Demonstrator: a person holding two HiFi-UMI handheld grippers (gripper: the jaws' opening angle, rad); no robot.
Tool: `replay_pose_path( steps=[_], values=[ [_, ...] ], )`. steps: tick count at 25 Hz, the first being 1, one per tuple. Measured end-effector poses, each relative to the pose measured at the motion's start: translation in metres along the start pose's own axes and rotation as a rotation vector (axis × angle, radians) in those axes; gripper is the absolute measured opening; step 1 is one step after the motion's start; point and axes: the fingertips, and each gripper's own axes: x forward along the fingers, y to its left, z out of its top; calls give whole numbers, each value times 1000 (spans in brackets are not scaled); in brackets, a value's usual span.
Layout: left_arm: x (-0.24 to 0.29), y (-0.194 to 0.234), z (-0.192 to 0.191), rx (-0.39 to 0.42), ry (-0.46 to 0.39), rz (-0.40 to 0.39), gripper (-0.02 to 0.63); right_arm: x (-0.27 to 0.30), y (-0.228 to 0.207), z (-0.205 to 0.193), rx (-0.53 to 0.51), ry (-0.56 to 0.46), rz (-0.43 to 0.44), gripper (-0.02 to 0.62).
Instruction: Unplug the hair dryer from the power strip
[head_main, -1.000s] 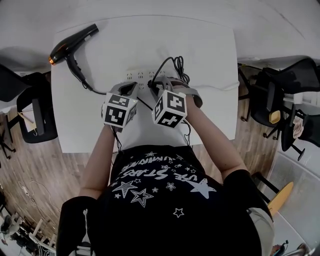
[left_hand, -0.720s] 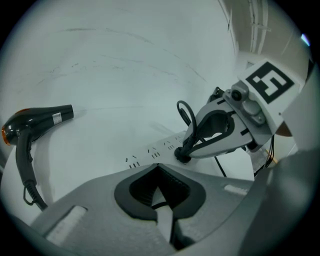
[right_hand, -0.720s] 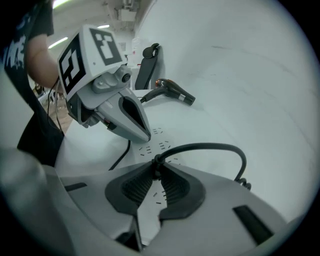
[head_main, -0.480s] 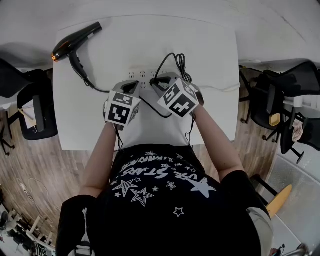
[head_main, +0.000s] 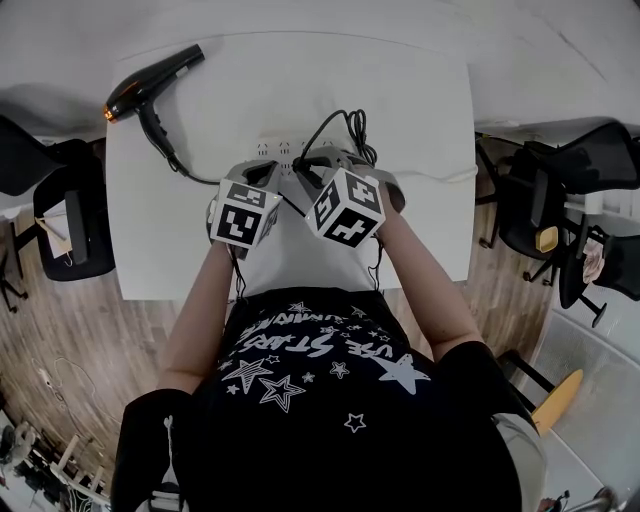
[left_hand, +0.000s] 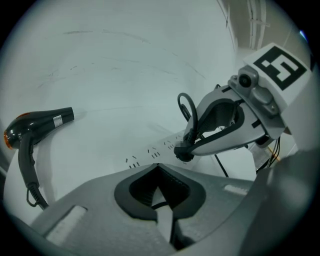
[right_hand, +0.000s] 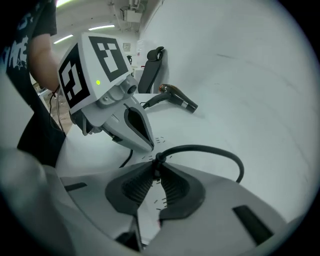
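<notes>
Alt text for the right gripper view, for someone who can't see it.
The right claw, its jaws just closed tighter, pinches the black plug at a white power strip; its cord loops right. The left claw points down beside it, and a hair dryer lies farther back.

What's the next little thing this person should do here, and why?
Probably pull the right gripper straight up, away from the power strip. Its jaws have just been closing and now pinch the plug, which sits at the strip's sockets. The shut left gripper seems to press its tip on the strip, which should keep it from lifting along.
</notes>
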Motion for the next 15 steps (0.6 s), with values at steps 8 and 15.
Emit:
replay_pose_path(
  steps=[8,15],
  values=[
    [0,-1,-1,14,-16,0,8,-13,-2,0,50,-30,-34,61],
    [-3,0,-1,57,-18,-2,8,-27,4,2,64,-36,-67,61]
  ],
)
